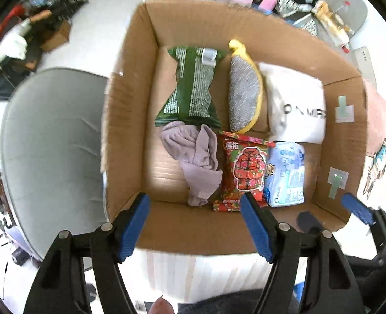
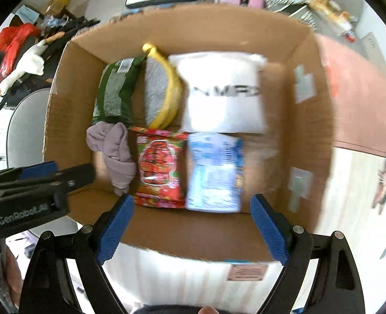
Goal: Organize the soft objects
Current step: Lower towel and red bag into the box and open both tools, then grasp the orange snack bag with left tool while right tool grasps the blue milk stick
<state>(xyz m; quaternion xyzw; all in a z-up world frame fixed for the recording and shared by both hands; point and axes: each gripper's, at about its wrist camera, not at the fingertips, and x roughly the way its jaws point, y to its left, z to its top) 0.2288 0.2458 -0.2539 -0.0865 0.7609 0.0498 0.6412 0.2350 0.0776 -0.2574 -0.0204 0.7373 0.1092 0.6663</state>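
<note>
Fingers (image 1: 136, 226) of the left gripper (image 1: 195, 225) spread wide, blue pads apart, nothing between them; poised over the near wall of the box (image 1: 193, 231). Fingers (image 2: 115, 229) of the right gripper (image 2: 193, 227) likewise spread wide and holding nothing, above the same near wall. From the left wrist view, right gripper's blue pad seen at the right edge, beside the box's near right corner; from the right wrist view, left gripper seen at the left edge, over the box's left wall.

Open cardboard box holding six soft things in two rows. Far row, left to right: green bag (image 1: 190, 89), lying flat; grey pad (image 1: 244, 96) with yellow rim, tilted on edge between bag and pillow; white pillow (image 1: 296, 102) with dark lettering, against the right side. Near row, left to right: mauve cloth (image 1: 195, 159), crumpled, touching the green bag's near end; red packet (image 1: 245, 172), just beside the cloth; blue-white pack (image 1: 286, 175), touching the red packet and lying just under the pillow's near edge. Bare cardboard floor along the left side of the box.

Grey chair (image 1: 51, 146) left of the box. Clutter beyond the far wall, blurred.
</note>
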